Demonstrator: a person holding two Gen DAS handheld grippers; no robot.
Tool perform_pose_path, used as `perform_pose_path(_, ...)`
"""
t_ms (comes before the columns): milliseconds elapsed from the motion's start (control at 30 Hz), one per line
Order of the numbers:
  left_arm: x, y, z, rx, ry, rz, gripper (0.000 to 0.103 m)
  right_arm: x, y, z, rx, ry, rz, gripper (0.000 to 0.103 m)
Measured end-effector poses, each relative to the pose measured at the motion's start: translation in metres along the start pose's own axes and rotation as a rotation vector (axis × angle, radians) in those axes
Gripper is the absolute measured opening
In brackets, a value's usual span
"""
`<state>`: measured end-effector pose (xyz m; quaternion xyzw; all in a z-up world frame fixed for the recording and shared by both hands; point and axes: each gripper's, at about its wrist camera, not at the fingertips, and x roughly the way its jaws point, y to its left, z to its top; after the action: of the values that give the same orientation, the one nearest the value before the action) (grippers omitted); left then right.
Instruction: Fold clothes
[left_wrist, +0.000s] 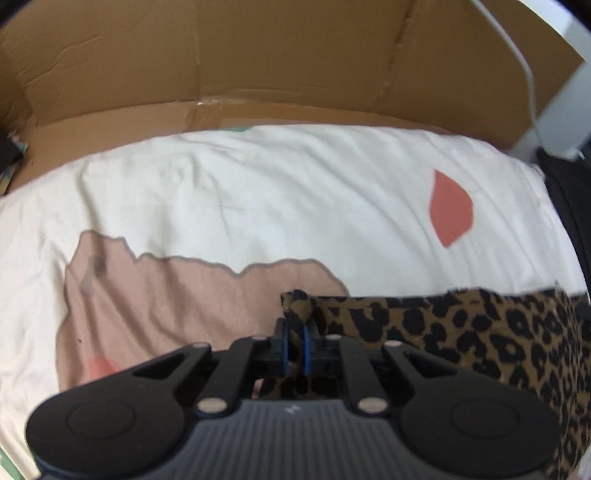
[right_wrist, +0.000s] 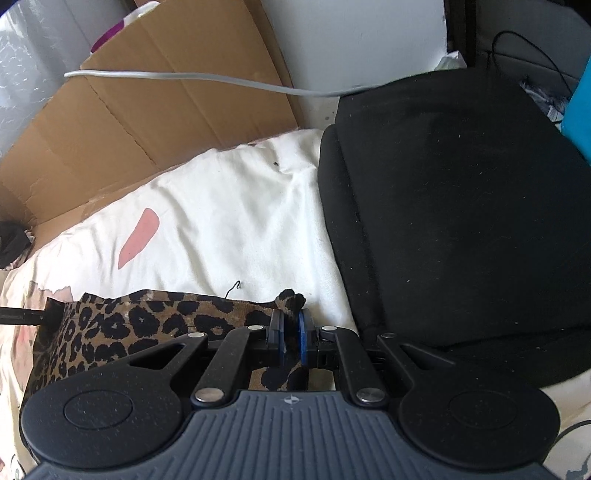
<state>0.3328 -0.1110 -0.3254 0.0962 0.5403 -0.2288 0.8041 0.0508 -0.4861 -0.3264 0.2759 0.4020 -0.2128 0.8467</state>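
A leopard-print garment (left_wrist: 461, 332) lies on a white bedsheet (left_wrist: 258, 192) printed with pink and red shapes. My left gripper (left_wrist: 295, 332) is shut on the garment's left corner, and a tuft of cloth pokes up past its blue pads. The garment (right_wrist: 147, 317) stretches leftward in the right wrist view, where my right gripper (right_wrist: 291, 328) is shut on its right corner. At the far left edge of that view the other gripper's black tip (right_wrist: 37, 315) meets the cloth's opposite end. The garment's top edge runs taut between the two grippers.
A brown cardboard sheet (left_wrist: 258, 62) stands behind the bed. A black cushion (right_wrist: 461, 206) lies on the sheet (right_wrist: 240, 221) close to the right of my right gripper. A white cable (right_wrist: 203, 79) hangs across the cardboard (right_wrist: 147, 122).
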Motion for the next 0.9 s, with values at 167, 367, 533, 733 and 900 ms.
perform_pose_path(167, -0.014, -0.013, 0.003, -0.001, -0.005, 0.093, 0.018, -0.004, -0.006, 0.001, 0.057, -0.014, 0.025, 0.011)
perform_pose_path(367, -0.057, -0.037, 0.005, 0.029, -0.062, 0.092, 0.018, -0.038, -0.008, -0.007, 0.055, -0.103, 0.057, 0.031)
perform_pose_path(533, -0.075, -0.076, -0.011, 0.073, -0.080, 0.039, 0.018, -0.059, 0.000, -0.012, 0.005, -0.127, 0.081, 0.040)
perform_pose_path(733, -0.077, -0.120, -0.036, 0.096, -0.068, 0.009, 0.018, -0.087, -0.001, -0.024, 0.024, -0.139, 0.122, 0.040)
perform_pose_path(900, -0.083, -0.148, -0.043, 0.170, -0.058, 0.018, 0.018, -0.114, -0.007, -0.039, 0.083, -0.167, 0.135, 0.044)
